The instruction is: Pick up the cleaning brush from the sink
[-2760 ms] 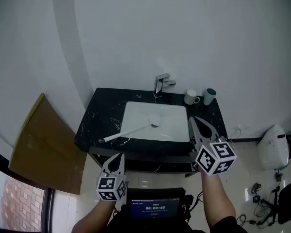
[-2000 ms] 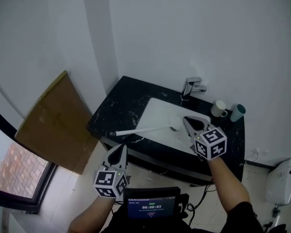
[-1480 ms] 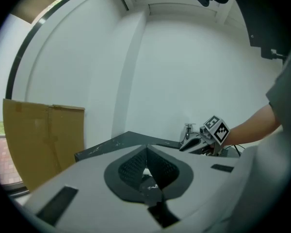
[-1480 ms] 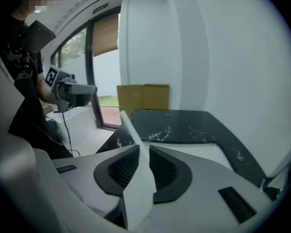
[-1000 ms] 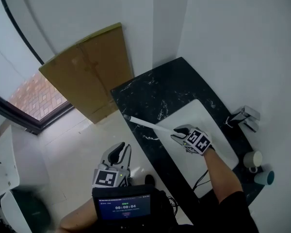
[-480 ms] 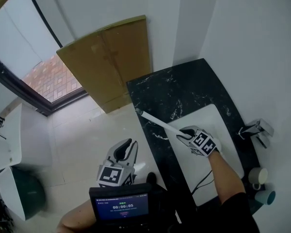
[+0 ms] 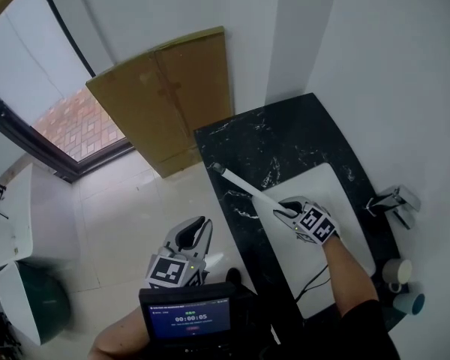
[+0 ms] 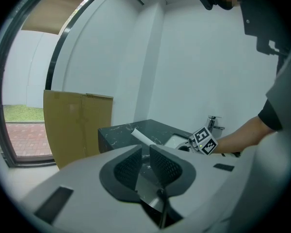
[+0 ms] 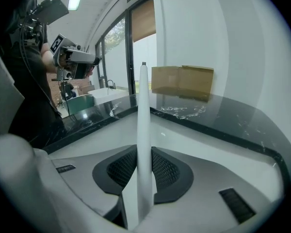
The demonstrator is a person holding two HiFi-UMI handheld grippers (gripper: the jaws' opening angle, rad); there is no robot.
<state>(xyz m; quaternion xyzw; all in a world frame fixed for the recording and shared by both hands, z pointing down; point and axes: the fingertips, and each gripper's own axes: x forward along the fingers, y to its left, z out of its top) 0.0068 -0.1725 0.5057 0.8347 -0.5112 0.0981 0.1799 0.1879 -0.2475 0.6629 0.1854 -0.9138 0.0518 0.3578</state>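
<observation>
The cleaning brush's long white handle (image 7: 246, 188) slants from the white sink (image 7: 343, 201) out over the black marble counter (image 7: 274, 137). My right gripper (image 7: 286, 208) sits over the sink's left rim, its jaws closing, with both pads pressed on the handle (image 9: 141, 125). The handle rises straight between those jaws (image 9: 144, 155); the brush head is hidden behind the gripper. My left gripper (image 7: 194, 231) hangs off to the left, away from the counter, over the floor. Only a narrow gap shows between its jaws (image 8: 145, 152), which hold nothing. The handle (image 8: 142, 136) shows beyond them.
A chrome faucet (image 7: 391, 199) stands at the sink's back. Two cups (image 7: 399, 273) (image 7: 410, 303) sit on the counter's right end. A cardboard sheet (image 7: 165, 92) leans against the wall by a window. A dark bin (image 7: 31, 300) stands on the floor at the left.
The head view has swung left over the counter's end. My right gripper came down onto the handle at the sink's rim and closed on it. The left gripper stayed low.
</observation>
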